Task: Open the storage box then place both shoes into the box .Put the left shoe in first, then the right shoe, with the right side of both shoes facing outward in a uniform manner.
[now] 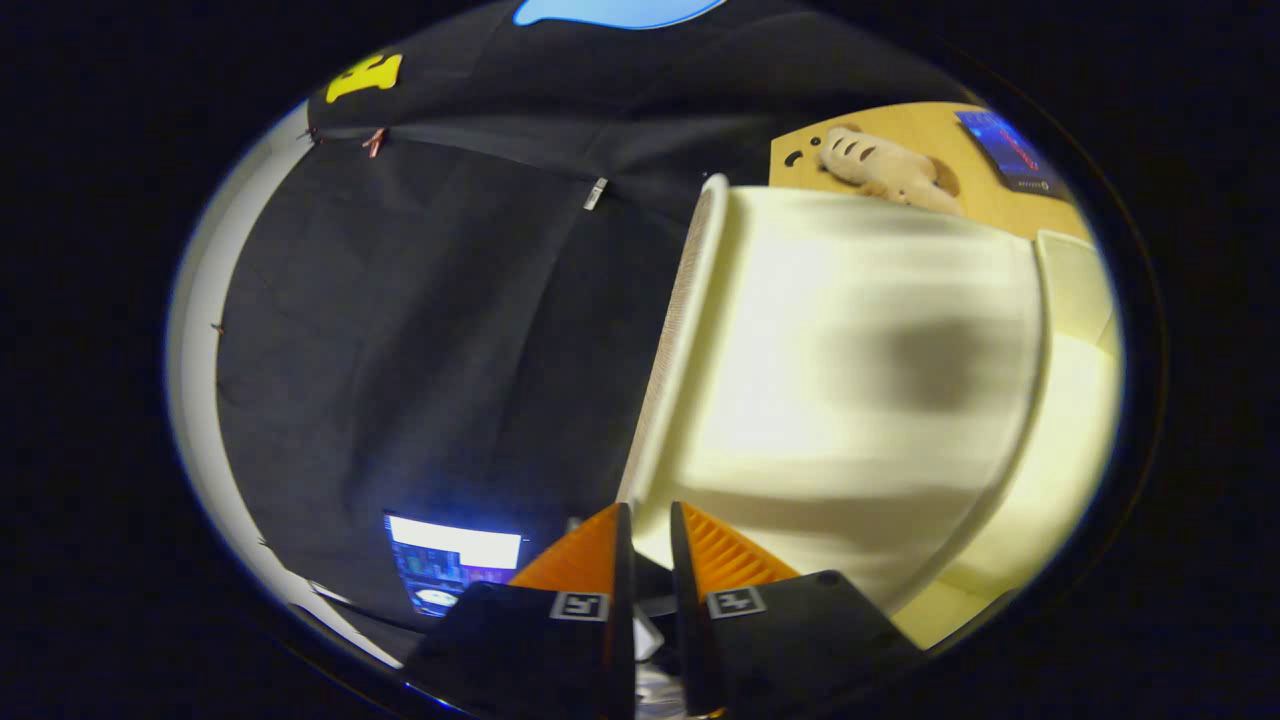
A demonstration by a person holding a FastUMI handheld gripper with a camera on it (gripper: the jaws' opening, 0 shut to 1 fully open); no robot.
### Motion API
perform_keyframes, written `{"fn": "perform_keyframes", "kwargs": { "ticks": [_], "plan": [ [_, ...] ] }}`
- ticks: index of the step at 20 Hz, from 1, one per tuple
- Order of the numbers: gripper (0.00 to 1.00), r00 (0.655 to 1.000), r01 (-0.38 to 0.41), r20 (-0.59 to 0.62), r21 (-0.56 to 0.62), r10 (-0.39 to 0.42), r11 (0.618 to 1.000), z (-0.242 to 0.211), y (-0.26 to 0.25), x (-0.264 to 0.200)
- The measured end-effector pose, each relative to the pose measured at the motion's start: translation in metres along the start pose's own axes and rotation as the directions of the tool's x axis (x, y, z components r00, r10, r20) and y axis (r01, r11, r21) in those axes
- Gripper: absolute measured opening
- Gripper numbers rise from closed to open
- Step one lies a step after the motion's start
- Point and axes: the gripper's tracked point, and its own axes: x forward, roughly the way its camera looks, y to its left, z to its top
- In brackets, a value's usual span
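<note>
The storage box's cream lid (860, 380) is swung up and blurred, its inner face turned toward me. Its ribbed rim (680, 320) runs down into the narrow gap between my fingers. My gripper (648, 510) is shut on that rim at the lid's near corner, one finger on each side. Part of the cream box body (1070, 430) shows beyond the lid, on the side away from the black cloth.
A wooden tabletop (930, 130) lies beyond the lid, with a tan plush toy (885, 165) and a dark blue flat item (1010, 150) on it. A lit screen (455, 565) glows just beside the fingers, low against the black cloth wall (420, 330).
</note>
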Motion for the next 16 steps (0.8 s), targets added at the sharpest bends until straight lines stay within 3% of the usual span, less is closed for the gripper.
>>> {"fn": "perform_keyframes", "kwargs": {
  "ticks": [2, 6, 10, 16],
  "plan": [
    [0.78, 0.999, 0.045, 0.031, -0.060, -0.043, 0.997, 0.000, -0.009, -0.015],
    [0.98, 0.979, 0.135, 0.174, -0.166, -0.105, 0.977, 0.014, -0.026, -0.075],
    [0.98, 0.927, 0.293, 0.301, -0.203, -0.225, 0.934, 0.017, -0.066, -0.150],
    [0.98, 0.746, 0.599, 0.449, -0.130, -0.492, 0.790, 0.010, -0.166, -0.262]
  ]
}}
